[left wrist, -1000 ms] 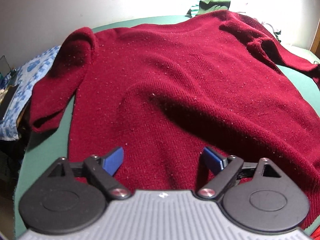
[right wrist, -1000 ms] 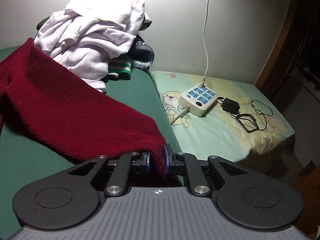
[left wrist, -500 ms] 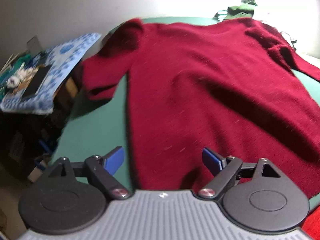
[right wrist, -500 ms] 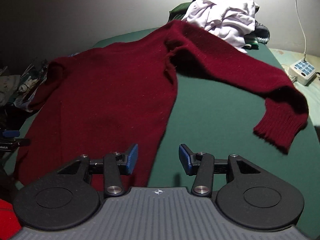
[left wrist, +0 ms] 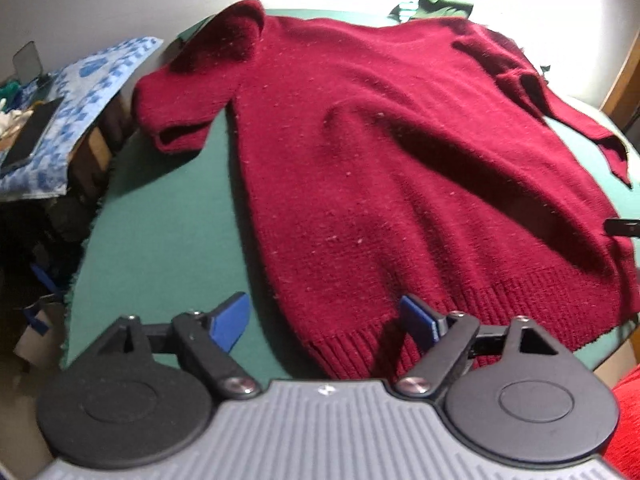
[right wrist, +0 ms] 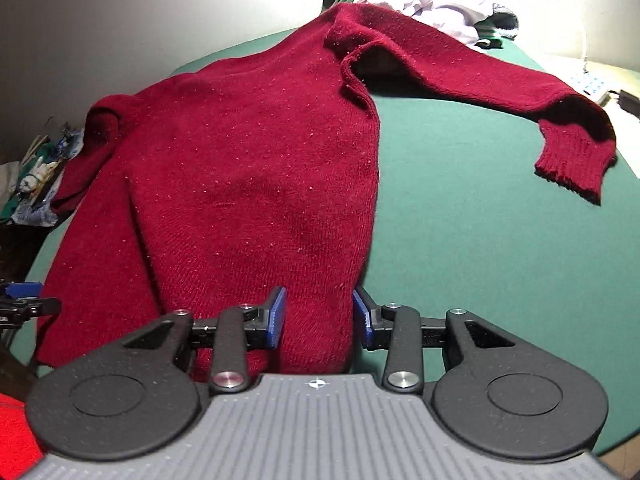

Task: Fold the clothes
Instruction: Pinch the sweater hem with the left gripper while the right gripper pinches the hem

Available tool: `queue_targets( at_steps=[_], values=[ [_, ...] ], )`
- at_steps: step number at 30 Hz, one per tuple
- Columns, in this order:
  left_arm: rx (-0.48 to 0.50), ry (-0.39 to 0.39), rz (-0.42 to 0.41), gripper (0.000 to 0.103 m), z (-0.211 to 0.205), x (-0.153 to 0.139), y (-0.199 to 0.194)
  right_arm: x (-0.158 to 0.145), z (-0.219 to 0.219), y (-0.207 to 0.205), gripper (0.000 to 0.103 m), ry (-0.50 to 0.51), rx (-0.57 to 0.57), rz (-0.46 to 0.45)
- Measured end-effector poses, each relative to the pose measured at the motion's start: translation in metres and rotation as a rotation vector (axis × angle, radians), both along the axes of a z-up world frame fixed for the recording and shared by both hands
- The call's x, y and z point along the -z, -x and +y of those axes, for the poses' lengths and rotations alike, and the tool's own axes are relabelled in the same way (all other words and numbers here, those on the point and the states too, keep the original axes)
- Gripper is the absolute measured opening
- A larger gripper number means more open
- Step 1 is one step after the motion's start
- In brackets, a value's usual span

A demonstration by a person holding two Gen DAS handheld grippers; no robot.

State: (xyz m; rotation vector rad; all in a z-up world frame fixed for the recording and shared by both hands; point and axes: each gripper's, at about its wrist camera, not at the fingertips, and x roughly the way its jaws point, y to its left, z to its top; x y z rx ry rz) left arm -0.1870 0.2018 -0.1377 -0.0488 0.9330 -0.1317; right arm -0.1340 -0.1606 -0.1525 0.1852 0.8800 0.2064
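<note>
A dark red knitted sweater (left wrist: 380, 140) (right wrist: 248, 160) lies spread flat on the green surface (left wrist: 160, 240) (right wrist: 460, 220). Its right sleeve (right wrist: 480, 80) stretches out sideways, and its left sleeve (left wrist: 192, 100) is bent near the far left edge. My left gripper (left wrist: 322, 312) hovers over the hem's left corner; the jaws are wide apart and closing, with the corner between them. My right gripper (right wrist: 318, 312) is at the hem's right corner, its jaws closing with the knit between the blue pads, which are not clearly pressing on it.
A pile of pale and green clothes (right wrist: 452, 8) sits at the far end by the wall. A white power strip (right wrist: 592, 84) lies far right. A blue patterned cloth (left wrist: 80, 92) covers a stand to the left. Bright red fabric (left wrist: 628, 420) is at the near edge.
My right gripper has let go of the sleeve cuff and swung over to the sweater's bottom right corner. My left gripper has shifted to the hem's left corner.
</note>
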Motion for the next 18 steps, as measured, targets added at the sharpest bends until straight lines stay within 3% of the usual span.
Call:
queue_targets(
  at_steps=[4,7,8,9,15,16,17,18],
  values=[
    [-0.010,0.066,-0.028,0.061,0.002,-0.001,-0.001,0.002,0.006,0.005,0.040,0.019,0.049,-0.023],
    [-0.012,0.092,-0.042,0.037,0.004,-0.002,-0.003,0.002,0.006,0.009,0.040,0.030,0.070,-0.026],
    [-0.013,0.094,-0.042,0.023,0.005,-0.002,-0.003,0.001,0.006,0.010,0.040,0.030,0.080,-0.024],
    [-0.016,0.098,-0.042,0.016,0.006,-0.001,-0.003,0.001,0.005,0.012,0.040,0.028,0.088,-0.022],
    [0.010,0.069,-0.046,0.006,0.003,-0.001,-0.004,0.003,0.013,0.019,0.040,0.062,0.091,-0.036],
    [0.011,0.061,-0.046,0.006,0.002,-0.002,-0.004,0.003,0.014,0.018,0.033,0.070,0.092,-0.039],
    [0.012,0.053,-0.046,0.006,0.001,-0.002,-0.005,0.004,0.015,0.017,0.013,0.071,0.087,-0.037],
    [0.014,0.044,-0.045,0.005,0.001,-0.002,-0.005,0.004,0.016,0.016,0.009,0.070,0.080,-0.034]
  ],
)
